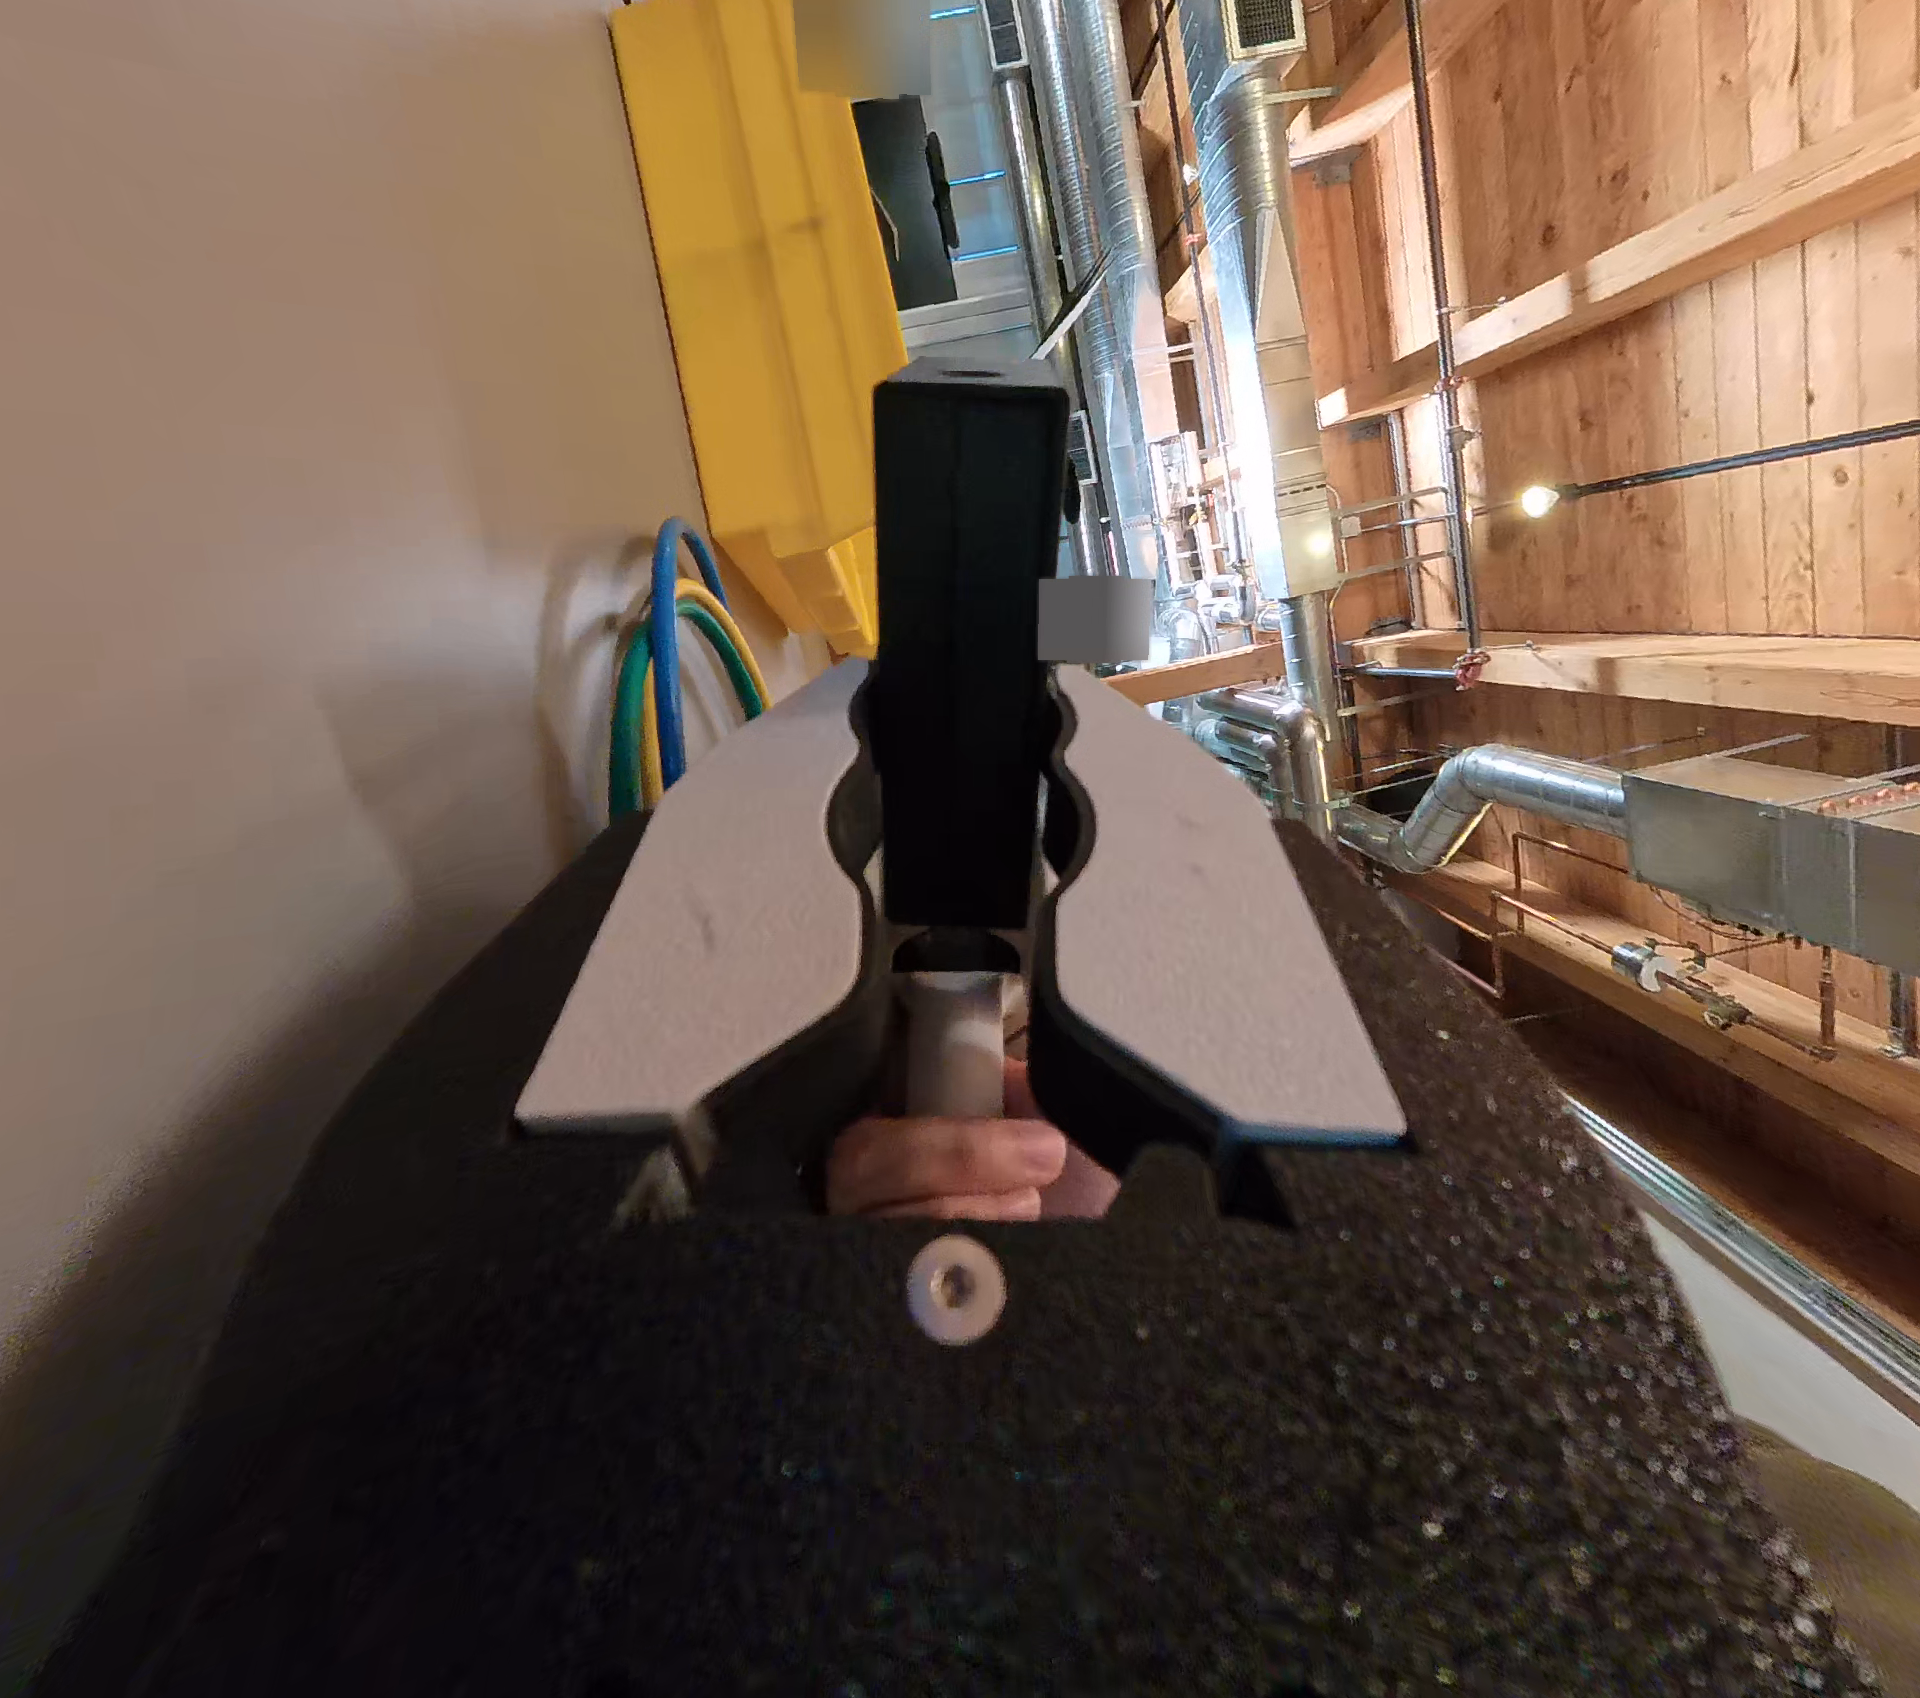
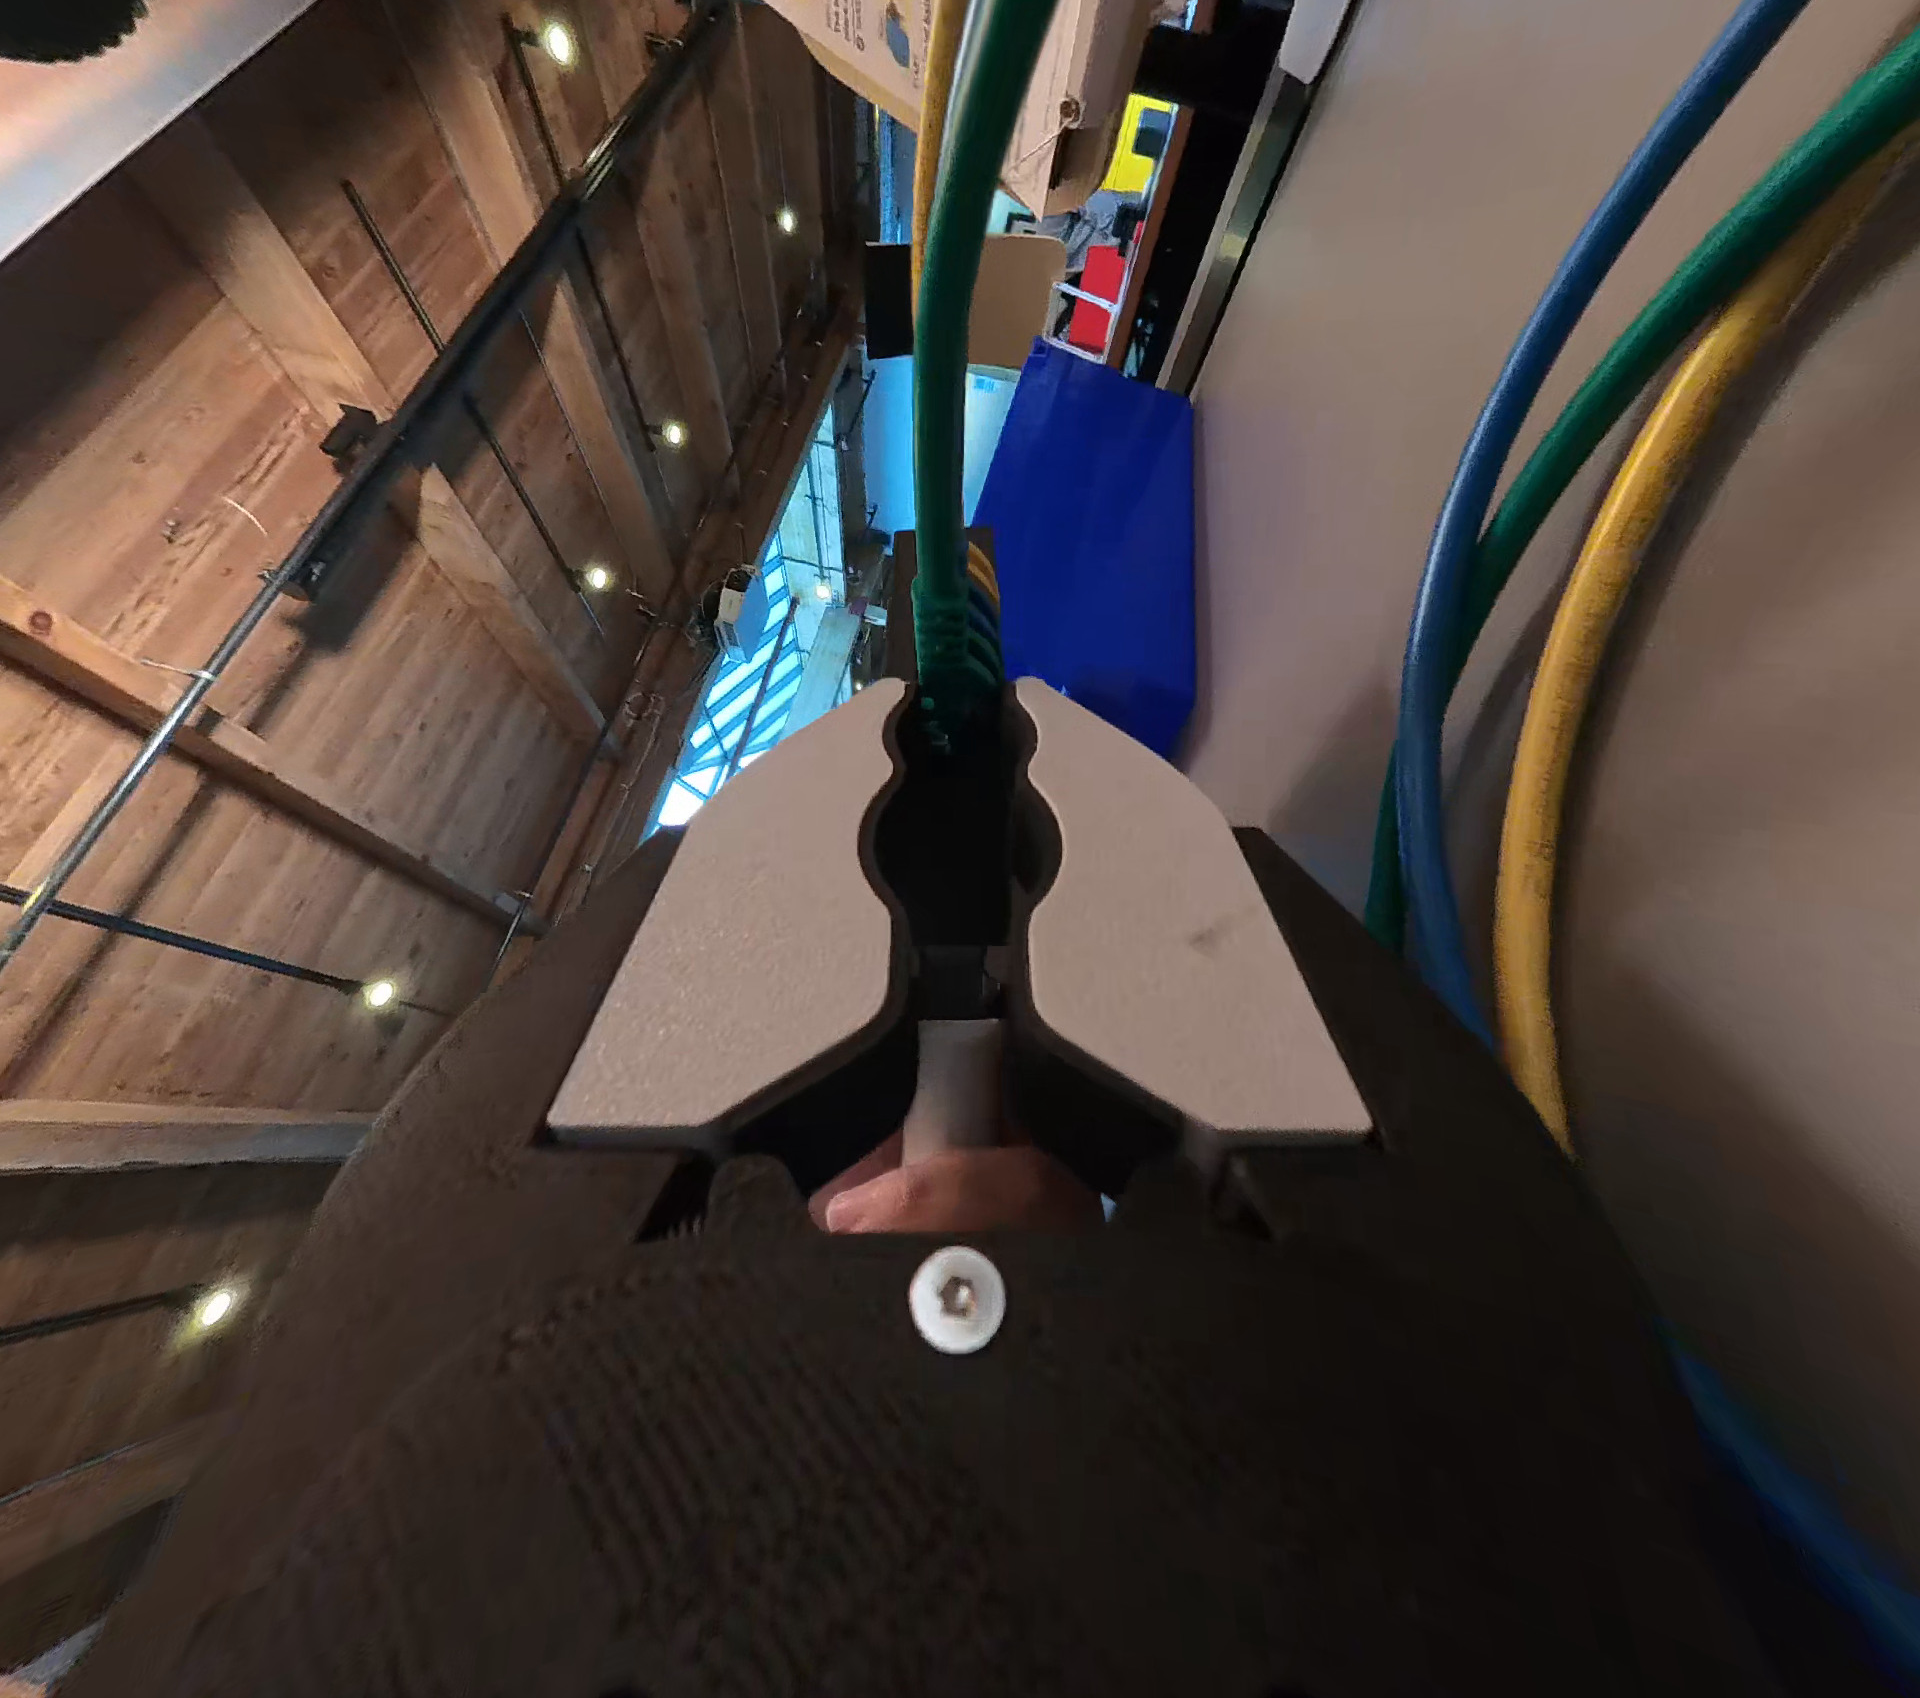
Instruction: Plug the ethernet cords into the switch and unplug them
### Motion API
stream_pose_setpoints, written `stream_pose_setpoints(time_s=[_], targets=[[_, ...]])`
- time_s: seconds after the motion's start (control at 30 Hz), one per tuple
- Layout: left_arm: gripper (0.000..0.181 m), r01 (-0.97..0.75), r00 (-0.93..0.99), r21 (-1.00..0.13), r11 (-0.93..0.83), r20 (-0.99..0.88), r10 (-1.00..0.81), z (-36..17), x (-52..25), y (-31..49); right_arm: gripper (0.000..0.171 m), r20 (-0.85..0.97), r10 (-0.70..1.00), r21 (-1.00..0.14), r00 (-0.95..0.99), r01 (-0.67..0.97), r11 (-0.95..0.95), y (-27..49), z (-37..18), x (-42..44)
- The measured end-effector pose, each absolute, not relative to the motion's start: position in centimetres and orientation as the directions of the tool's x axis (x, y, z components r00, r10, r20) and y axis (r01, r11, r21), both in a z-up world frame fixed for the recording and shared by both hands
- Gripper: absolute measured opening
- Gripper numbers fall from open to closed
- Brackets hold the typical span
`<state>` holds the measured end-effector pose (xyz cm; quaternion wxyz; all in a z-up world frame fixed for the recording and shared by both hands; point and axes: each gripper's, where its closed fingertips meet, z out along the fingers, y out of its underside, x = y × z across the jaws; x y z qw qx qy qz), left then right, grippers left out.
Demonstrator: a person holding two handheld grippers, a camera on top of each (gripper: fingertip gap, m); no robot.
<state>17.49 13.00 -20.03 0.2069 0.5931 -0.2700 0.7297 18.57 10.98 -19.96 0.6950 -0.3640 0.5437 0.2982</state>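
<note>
Gripping the black switch (image 1: 966,640) end-on at frame centre with the left tongs (image 1: 961,713), long axis running straight ahead, while clamping the right tongs (image 2: 956,713) on the green cord (image 2: 951,360), its plug boot at centre, rising to the top edge.

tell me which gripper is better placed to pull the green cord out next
Right. The right gripper is closed on the green cord's connector end at the switch, while the left gripper is clamped on the switch body, bracing it.
</note>
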Motion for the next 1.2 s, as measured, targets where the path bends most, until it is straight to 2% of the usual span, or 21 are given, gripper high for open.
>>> stream_pose_setpoints(time_s=[0.2, 0.33, 0.5, 0.7, 0.93, 1.03, 1.2], targets=[[0.027, -0.562, -0.316, -0.301, -0.771, 0.939, -0.136, -18.8, 17.3, 12.7, 0.015, -0.951, 0.001, -0.255, 0.309, -0.789, 0.559, 10.6, -18.8, 18.4], [0.026, -0.523, -0.348, -0.377, -0.765, 0.913, -0.212, -18.0, 17.2, 12.4, 0.015, -0.952, 0.077, -0.203, 0.295, -0.804, 0.558, 10.4, -18.3, 18.4], [0.026, -0.486, -0.379, -0.429, -0.761, 0.889, -0.258, -17.4, 17.1, 12.1, 0.014, -0.947, 0.093, -0.211, 0.307, -0.814, 0.541, 10.1, -17.8, 18.2], [0.026, -0.489, -0.363, -0.439, -0.754, 0.888, -0.282, -17.7, 17.0, 11.7, 0.014, -0.951, 0.113, -0.185, 0.286, -0.825, 0.534, 9.6, -18.2, 18.1], [0.026, -0.482, -0.366, -0.439, -0.759, 0.887, -0.281, -17.8, 17.1, 11.9, 0.014, -0.937, 0.095, -0.246, 0.336, -0.828, 0.503, 10.0, -18.3, 18.3], [0.027, -0.475, -0.352, -0.439, -0.763, 0.889, -0.292, -18.3, 17.2, 12.4, 0.014, -0.945, 0.111, -0.223, 0.309, -0.851, 0.475, 10.5, -18.7, 18.3], [0.027, -0.455, -0.369, -0.421, -0.785, 0.891, -0.264, -18.2, 17.4, 12.5, 0.014, -0.931, 0.057, -0.294, 0.361, -0.833, 0.469, 10.5, -18.5, 18.6]])
